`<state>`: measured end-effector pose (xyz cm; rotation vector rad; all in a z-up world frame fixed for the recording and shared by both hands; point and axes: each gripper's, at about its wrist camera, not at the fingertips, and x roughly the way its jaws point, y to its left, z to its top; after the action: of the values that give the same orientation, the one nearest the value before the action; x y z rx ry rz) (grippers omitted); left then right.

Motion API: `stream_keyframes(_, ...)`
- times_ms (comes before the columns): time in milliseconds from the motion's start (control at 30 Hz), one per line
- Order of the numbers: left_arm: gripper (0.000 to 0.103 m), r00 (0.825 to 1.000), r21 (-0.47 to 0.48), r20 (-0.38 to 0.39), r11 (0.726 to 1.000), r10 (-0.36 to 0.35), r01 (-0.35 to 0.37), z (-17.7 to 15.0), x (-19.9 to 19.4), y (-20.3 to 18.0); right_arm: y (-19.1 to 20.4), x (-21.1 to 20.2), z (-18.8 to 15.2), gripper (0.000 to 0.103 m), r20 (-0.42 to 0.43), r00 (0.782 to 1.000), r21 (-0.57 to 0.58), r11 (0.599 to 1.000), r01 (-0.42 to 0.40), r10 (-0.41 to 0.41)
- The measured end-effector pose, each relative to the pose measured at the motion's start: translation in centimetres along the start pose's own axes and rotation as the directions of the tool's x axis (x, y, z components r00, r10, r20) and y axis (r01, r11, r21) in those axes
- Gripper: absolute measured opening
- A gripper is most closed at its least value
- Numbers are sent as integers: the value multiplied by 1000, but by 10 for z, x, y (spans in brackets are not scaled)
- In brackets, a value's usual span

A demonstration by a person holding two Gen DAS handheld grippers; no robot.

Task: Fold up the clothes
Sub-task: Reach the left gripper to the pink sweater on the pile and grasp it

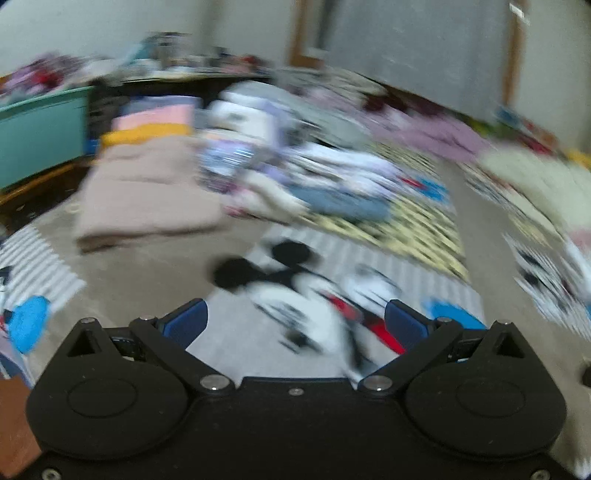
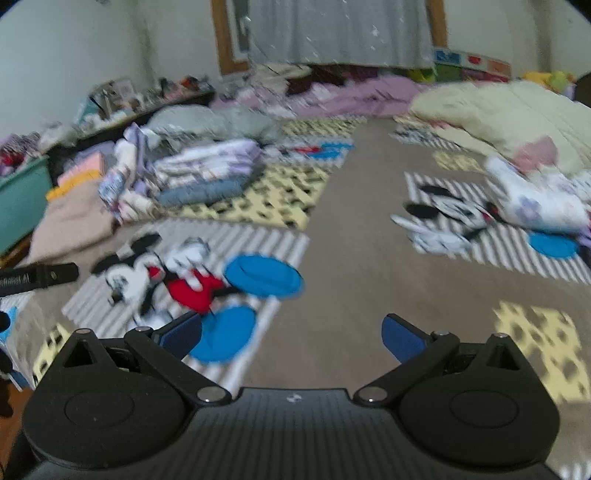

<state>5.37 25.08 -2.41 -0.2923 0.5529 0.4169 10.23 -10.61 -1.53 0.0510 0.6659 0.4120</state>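
Note:
Both views are motion-blurred. My left gripper [image 1: 295, 321] is open and empty above a bedspread [image 1: 155, 280] printed with cartoon mice and blue discs. My right gripper [image 2: 291, 332] is open and empty over the same bedspread [image 2: 354, 229]. A stack of folded clothes [image 1: 236, 155] sits at the far middle in the left wrist view; it also shows in the right wrist view [image 2: 207, 166] at the left. A loose white garment with pale prints [image 2: 539, 199] lies at the right. A folded pinkish-beige blanket [image 1: 147, 184] lies at the left.
A teal bin [image 1: 40, 133] stands at the far left. A cream quilt [image 2: 509, 114] lies at the back right. Purple bedding [image 2: 332, 96] lines the far wall below a grey curtain [image 2: 340, 29]. The other gripper's black body [image 2: 37, 278] shows at the left edge.

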Motion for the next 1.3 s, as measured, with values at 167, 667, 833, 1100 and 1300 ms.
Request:
stream_keyframes(167,103,996,-92,7,992,84,-83,39,56,72,20,39,24,103,44,994,0,995,-97,97)
stream_keyframes(667,93,931,-51,40,931,363,-361,77,213,120,56,160,15,103,-189,956,192,963,-189,226)
stream_keyframes(833,22,902,63,98,902,420,-427,67,217,99,52,160,-1,103,-210,954,179,968,-178,214)
stream_keyframes(1100,4,951,-41,76,954,300,-298,76,181,119,38,135,-6,103,-203,955,188,966,-177,215)
stream_keyframes(1300,3,963,-96,183,978,198,-183,62,90,116,20,101,-7,103,-169,962,214,961,-175,213)
